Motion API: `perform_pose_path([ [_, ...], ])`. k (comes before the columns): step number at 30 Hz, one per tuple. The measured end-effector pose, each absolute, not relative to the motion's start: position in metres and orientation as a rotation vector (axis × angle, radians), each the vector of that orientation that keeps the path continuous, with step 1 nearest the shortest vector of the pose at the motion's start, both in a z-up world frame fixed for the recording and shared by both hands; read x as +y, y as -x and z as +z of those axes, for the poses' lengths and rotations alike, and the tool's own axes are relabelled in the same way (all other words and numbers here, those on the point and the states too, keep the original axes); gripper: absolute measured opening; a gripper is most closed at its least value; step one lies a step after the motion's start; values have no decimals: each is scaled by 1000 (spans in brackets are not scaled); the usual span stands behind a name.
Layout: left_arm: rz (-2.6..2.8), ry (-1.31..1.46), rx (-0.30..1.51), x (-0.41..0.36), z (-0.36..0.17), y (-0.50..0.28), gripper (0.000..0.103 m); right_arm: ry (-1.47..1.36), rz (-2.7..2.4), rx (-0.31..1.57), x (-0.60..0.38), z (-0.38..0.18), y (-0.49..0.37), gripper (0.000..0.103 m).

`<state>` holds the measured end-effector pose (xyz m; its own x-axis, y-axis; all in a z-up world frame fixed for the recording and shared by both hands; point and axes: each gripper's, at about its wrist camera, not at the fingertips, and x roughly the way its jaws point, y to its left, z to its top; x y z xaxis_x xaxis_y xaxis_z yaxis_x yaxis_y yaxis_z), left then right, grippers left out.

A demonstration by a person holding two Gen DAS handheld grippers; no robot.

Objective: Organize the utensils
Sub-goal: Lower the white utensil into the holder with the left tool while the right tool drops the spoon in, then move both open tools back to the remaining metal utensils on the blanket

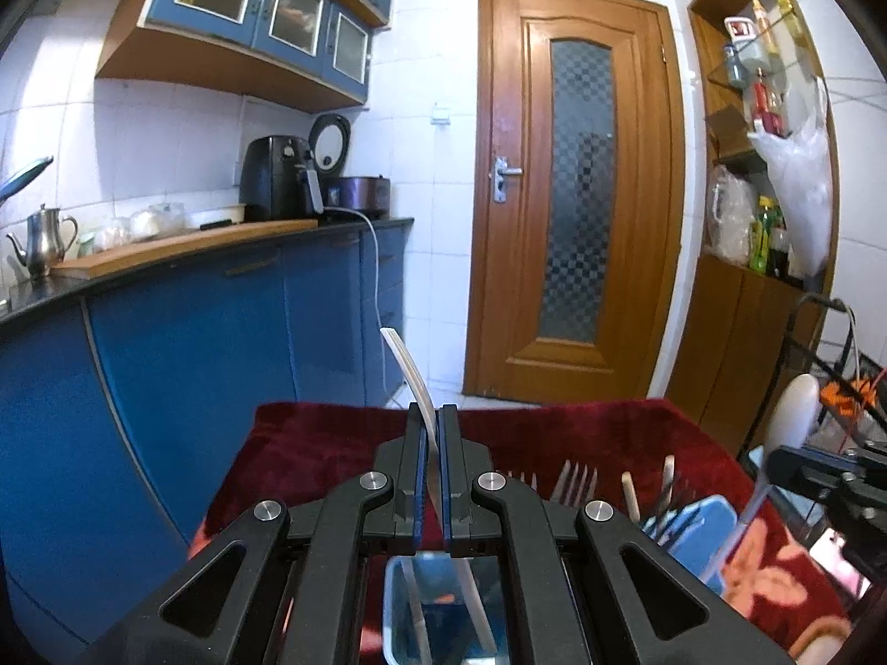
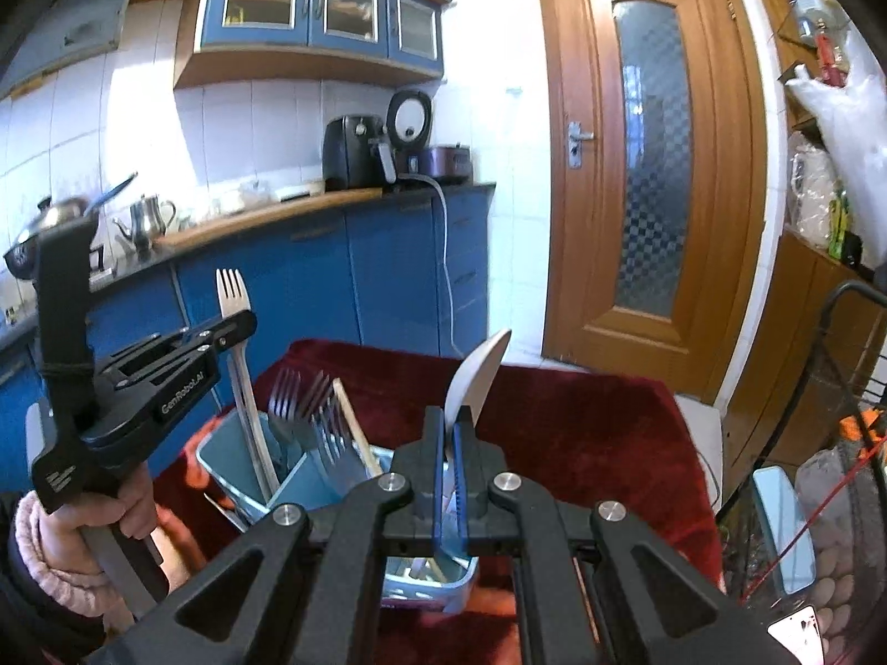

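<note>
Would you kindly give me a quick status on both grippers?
Left gripper shut on fork. Right gripper shut on spoon. Both above blue holder; nothing blocking.

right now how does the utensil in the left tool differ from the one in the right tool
The left tool holds a metal fork, tines up, its handle reaching down into the blue holder. The right tool holds a spoon, bowl end up, above the red cloth. The fork ends in separate prongs; the spoon ends in one smooth rounded bowl. Both are clamped upright in shut tools.
</note>
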<state>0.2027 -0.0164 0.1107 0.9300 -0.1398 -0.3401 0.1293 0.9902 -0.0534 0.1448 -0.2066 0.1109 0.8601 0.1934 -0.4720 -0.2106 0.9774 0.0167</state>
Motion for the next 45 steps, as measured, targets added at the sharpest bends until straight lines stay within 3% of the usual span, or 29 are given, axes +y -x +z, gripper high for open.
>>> perform_pose_path([
  [9,-162,52,434,-15,94,-201,5,35,225,557,-201,92,-153,5],
  [13,-172,59,450,-14,93,-195,18,19,239,570,-198,88,-154,7],
  [16,-172,58,454,-14,95,-187,18,9,247,565,-199,88,-152,13],
  [37,-235,60,505,-13,112,-117,18,-77,289,512,-205,121,-96,14],
  [45,-257,96,592,-9,104,-93,18,-119,295,529,-218,122,-63,20],
])
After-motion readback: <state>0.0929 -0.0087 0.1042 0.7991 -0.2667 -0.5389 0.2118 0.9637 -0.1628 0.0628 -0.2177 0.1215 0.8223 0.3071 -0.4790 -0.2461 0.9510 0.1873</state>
